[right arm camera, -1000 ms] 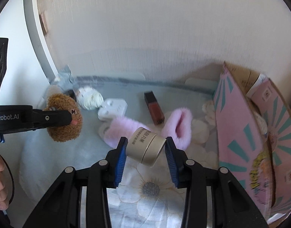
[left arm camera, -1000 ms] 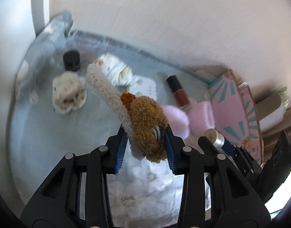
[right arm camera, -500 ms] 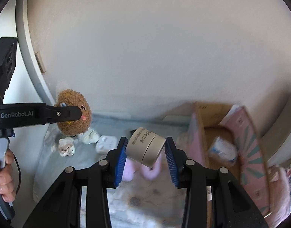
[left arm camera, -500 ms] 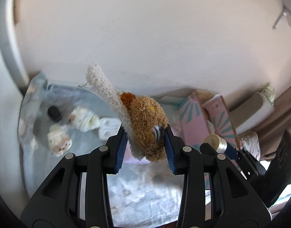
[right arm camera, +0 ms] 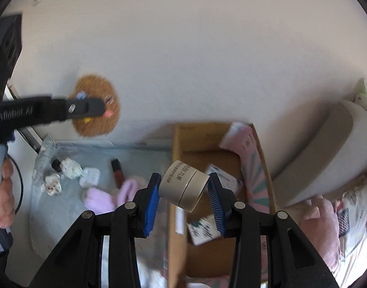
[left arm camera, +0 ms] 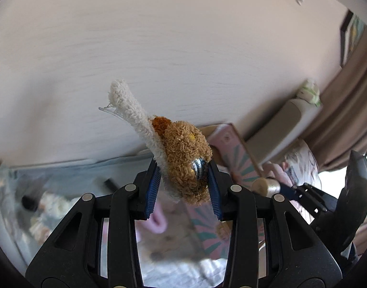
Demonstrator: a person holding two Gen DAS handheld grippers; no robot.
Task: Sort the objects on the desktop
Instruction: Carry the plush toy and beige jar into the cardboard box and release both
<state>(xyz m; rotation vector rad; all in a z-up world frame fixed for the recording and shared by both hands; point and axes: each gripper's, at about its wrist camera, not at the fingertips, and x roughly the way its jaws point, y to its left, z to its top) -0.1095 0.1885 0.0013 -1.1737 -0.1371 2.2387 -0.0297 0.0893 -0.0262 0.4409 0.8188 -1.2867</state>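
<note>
My left gripper [left arm camera: 183, 187] is shut on a brown plush hair clip [left arm camera: 183, 158] with a cream fuzzy strip, held high above the table. It also shows in the right wrist view [right arm camera: 94, 105] at the left. My right gripper [right arm camera: 183, 192] is shut on a round champagne-coloured cream jar [right arm camera: 183, 184], held above the open cardboard box [right arm camera: 178, 216] with pink patterned sides. The jar also shows in the left wrist view [left arm camera: 265, 186] at the right.
On the blue-grey cloth [right arm camera: 63, 216] lie a red nail polish bottle [right arm camera: 117, 174], pink fluffy items [right arm camera: 106, 196], a white plug [right arm camera: 90, 180], small plush pieces [right arm camera: 52, 184] and a black-capped bottle [right arm camera: 55, 165]. Small cartons [right arm camera: 202, 228] lie inside the box. A beige cushion [right arm camera: 327, 160] is right.
Both grippers have risen and swung right with their loads. The right gripper now hangs over the open box; the table items have dropped lower and left in view.
</note>
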